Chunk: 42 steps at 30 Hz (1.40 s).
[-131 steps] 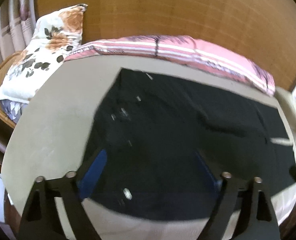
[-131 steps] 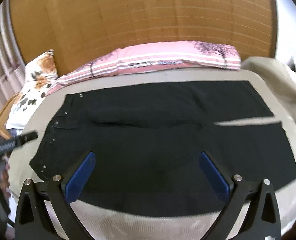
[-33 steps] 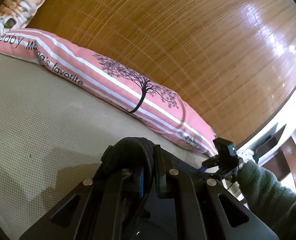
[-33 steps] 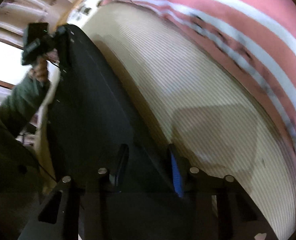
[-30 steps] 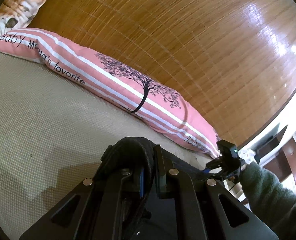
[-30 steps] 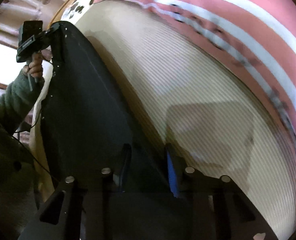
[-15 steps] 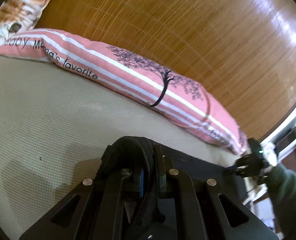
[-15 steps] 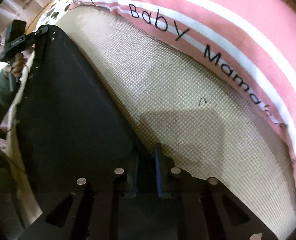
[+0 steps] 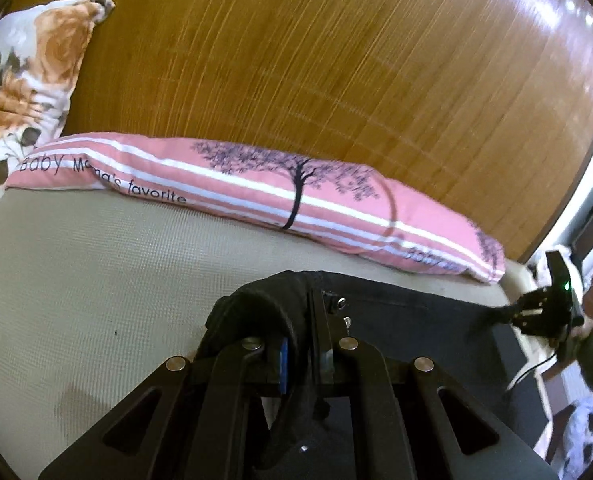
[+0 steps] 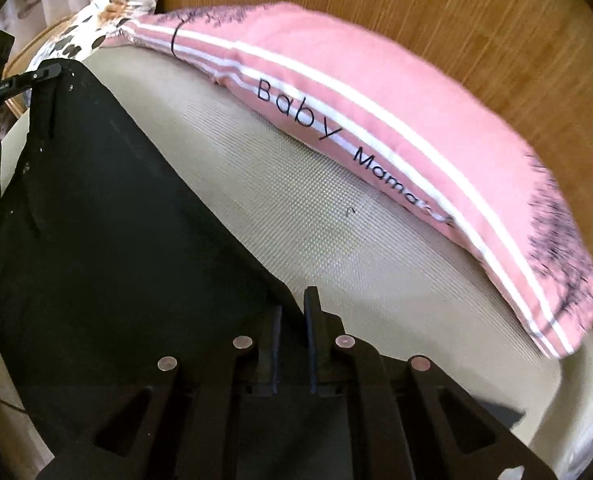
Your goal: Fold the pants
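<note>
With the left tool [image 9: 302, 344] and right tool [image 10: 292, 322] each clamped on an edge of the black pants [image 10: 108, 232] over the bed [image 10: 296, 216], keep both corners level and taut while carrying the fold across

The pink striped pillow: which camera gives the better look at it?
The left wrist view: the pink striped pillow lies nearly whole across the frame, tree print and lettering included. The right wrist view shows it closer but blurred, one end cropped.
</note>
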Each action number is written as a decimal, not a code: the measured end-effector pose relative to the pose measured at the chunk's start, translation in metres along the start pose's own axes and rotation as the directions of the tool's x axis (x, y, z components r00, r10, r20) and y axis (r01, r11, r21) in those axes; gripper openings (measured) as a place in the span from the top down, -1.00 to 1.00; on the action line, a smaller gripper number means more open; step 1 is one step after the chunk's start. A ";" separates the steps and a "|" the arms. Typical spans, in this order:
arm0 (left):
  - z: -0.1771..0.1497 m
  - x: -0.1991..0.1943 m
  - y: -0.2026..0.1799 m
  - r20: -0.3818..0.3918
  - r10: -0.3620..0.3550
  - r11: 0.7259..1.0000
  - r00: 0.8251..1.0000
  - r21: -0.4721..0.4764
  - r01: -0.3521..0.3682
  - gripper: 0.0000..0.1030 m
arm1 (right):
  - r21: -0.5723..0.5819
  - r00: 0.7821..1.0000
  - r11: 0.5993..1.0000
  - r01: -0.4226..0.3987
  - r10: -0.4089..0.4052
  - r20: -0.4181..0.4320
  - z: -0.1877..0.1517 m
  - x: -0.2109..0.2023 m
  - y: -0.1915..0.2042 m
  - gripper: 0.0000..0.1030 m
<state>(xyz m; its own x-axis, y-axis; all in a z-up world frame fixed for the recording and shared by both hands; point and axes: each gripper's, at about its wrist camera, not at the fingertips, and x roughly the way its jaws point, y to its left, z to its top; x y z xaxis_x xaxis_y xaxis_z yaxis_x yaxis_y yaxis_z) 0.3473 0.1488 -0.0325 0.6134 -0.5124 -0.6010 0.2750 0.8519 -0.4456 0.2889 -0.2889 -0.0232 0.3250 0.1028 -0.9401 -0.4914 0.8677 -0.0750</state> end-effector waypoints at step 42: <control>-0.177 -0.104 -0.044 -0.320 0.298 0.926 0.899 0.325 -0.191 0.14 | 0.227 0.995 0.969 0.093 -0.084 -0.049 -0.172 -0.020 0.105 0.77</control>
<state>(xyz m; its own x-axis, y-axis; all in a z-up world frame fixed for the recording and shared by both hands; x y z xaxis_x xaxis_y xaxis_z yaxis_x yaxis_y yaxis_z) 0.1404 0.1452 -0.0684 0.3969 -0.2414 -0.8856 0.3780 0.9222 -0.0820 0.0916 -0.2832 -0.0696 0.3250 0.0053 -0.9457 -0.2626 0.9612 -0.0848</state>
